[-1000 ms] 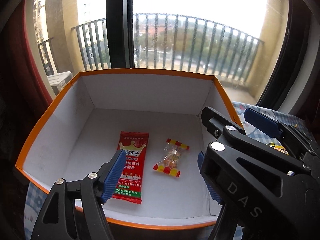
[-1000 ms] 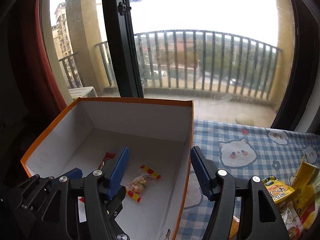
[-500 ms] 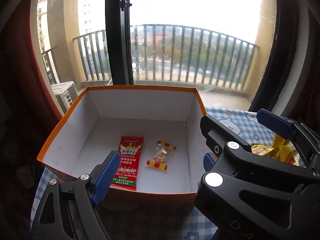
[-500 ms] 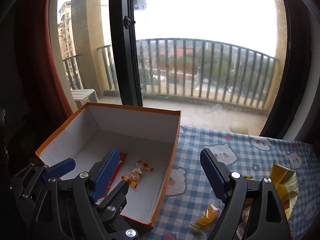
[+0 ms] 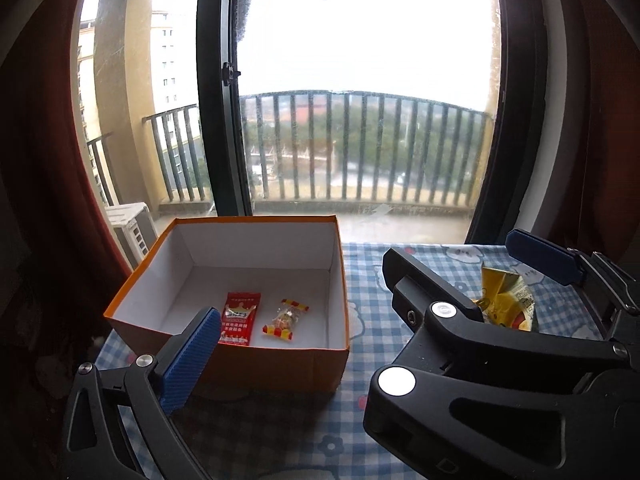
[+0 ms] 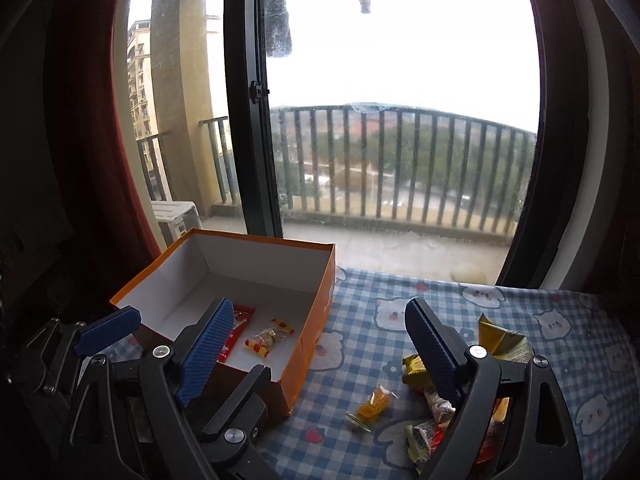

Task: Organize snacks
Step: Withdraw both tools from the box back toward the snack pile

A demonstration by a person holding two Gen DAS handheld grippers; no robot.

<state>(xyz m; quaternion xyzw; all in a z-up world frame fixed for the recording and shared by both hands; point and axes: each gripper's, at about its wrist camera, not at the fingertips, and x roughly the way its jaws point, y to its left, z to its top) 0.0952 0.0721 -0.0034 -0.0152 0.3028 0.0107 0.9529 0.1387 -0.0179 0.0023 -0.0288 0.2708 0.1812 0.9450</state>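
Note:
An orange box with a white inside stands on the checked tablecloth; it also shows in the right wrist view. In it lie a red packet and a clear candy with red-yellow ends. My left gripper is open and empty, held back from the box's near wall. My right gripper is open and empty, to the right of the left one. Loose snacks lie below it: an orange candy, a yellow packet and several wrapped pieces. The yellow packet also shows in the left wrist view.
The blue-white checked tablecloth covers the table up to a tall window with a black frame. A balcony railing lies beyond. Dark red curtains hang at the left.
Both grippers have pulled back and up from the box. The box now looks smaller, and the loose snacks on the cloth have come into view. Both stay open.

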